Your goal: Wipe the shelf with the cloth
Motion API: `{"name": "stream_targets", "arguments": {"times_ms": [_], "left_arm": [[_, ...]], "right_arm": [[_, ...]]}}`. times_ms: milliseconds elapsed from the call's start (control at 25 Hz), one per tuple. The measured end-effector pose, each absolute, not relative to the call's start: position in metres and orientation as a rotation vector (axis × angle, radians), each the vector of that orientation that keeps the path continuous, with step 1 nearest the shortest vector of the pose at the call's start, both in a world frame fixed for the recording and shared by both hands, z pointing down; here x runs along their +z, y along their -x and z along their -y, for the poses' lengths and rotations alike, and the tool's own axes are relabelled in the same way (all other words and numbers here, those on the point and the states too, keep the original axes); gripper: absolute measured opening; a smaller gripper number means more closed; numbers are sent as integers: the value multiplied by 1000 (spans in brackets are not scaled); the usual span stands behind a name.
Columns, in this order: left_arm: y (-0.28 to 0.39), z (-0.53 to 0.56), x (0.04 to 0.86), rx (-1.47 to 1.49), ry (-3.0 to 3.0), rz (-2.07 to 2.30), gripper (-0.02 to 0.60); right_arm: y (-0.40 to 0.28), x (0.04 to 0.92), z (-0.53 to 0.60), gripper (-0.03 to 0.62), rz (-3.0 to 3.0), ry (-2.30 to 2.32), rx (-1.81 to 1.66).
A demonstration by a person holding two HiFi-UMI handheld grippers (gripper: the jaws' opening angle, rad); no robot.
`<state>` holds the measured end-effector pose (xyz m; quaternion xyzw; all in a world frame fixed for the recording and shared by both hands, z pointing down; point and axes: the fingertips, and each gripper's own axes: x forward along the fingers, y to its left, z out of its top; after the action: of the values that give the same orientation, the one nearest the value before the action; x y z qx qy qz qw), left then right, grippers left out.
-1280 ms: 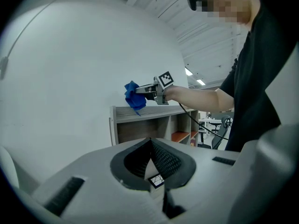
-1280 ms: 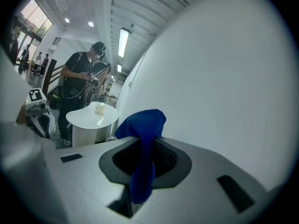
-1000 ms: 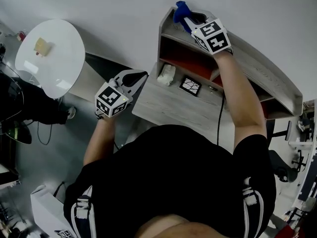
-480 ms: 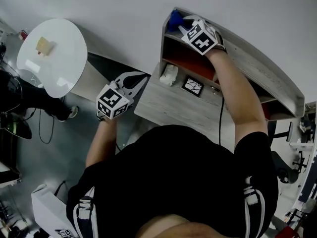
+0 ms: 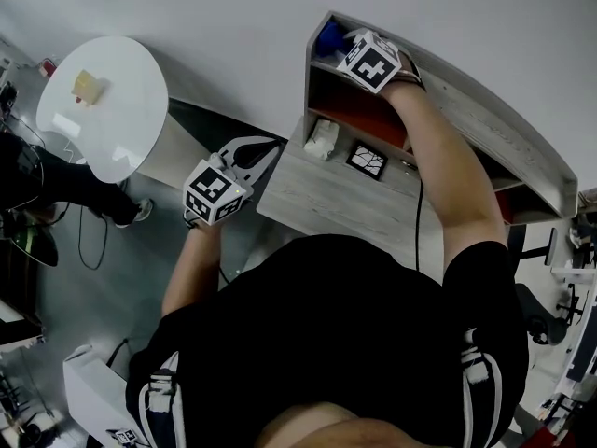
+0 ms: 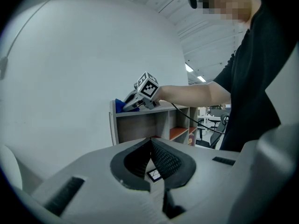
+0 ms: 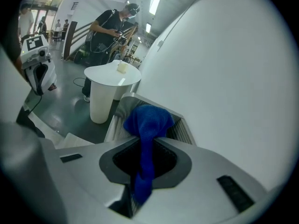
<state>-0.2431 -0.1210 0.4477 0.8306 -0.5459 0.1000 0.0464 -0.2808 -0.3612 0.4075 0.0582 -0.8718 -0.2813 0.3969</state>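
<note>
The cloth (image 5: pixel 328 37) lies on the shelf (image 5: pixel 485 115) top's left end.

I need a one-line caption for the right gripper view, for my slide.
Right gripper shut on the blue cloth, at the end of the grey shelf top.

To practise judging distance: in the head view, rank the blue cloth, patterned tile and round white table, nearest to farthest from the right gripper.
1. blue cloth: in the right gripper's jaws, on the shelf top.
2. patterned tile: on the desk below.
3. round white table: far left.
</note>
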Motion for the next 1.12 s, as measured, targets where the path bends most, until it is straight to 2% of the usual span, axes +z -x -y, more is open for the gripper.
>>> {"name": "stream_targets", "arguments": {"times_ms": [600,1120], "left_arm": [[224,114,455,347,-2534,1628,16],[200,127,457,368,-2594,1541,17]], "right_arm": [[280,409,363,49,2137,-129,-666],[209,411,382,49,2098,-245,-562]]}}
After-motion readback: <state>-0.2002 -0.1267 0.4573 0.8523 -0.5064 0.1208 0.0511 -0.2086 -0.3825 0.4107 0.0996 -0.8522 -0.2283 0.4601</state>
